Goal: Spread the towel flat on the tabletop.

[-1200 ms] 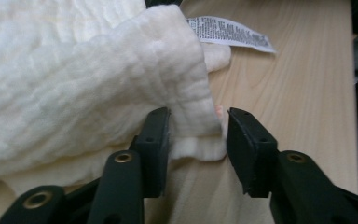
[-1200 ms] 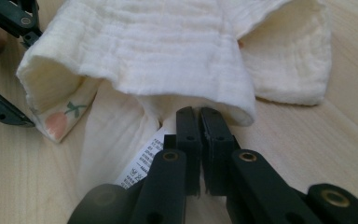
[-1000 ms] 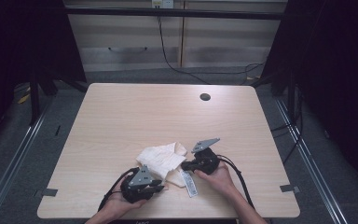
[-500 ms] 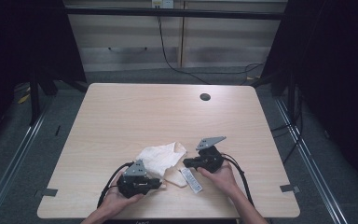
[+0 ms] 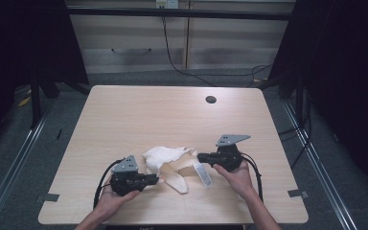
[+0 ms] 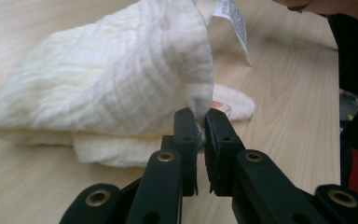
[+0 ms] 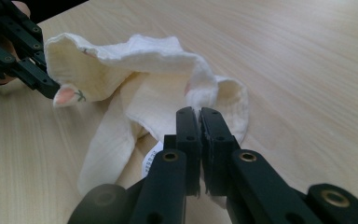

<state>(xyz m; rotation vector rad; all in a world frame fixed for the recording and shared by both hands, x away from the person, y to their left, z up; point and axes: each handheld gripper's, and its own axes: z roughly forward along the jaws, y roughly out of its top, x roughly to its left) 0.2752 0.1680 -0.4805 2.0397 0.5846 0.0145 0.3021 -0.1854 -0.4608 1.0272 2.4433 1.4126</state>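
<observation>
A cream crinkled cloth (image 5: 165, 160) lies near the table's front edge, partly lifted between my two grippers. My left gripper (image 5: 157, 179) has just been closing and now pinches a corner of the cloth (image 6: 121, 79); the jaws of this gripper (image 6: 201, 116) press on the fabric. My right gripper (image 5: 199, 156) is shut on another edge of the cloth (image 7: 158, 60), as its own view (image 7: 199, 112) shows. A white care label (image 5: 202, 173) hangs from the cloth below the right gripper. The left gripper (image 7: 23, 51) appears at the far left of the right gripper view.
The light wooden table (image 5: 124, 120) has a round cable hole (image 5: 211, 99) at its back right. Dark curtains and metal floor rails flank the table. Behind it stands a cabinet with a dangling cable.
The two hands have drawn apart, the left one leftward and the right one rightward and a little up. The cloth between them has been pulled out wider and partly raised.
</observation>
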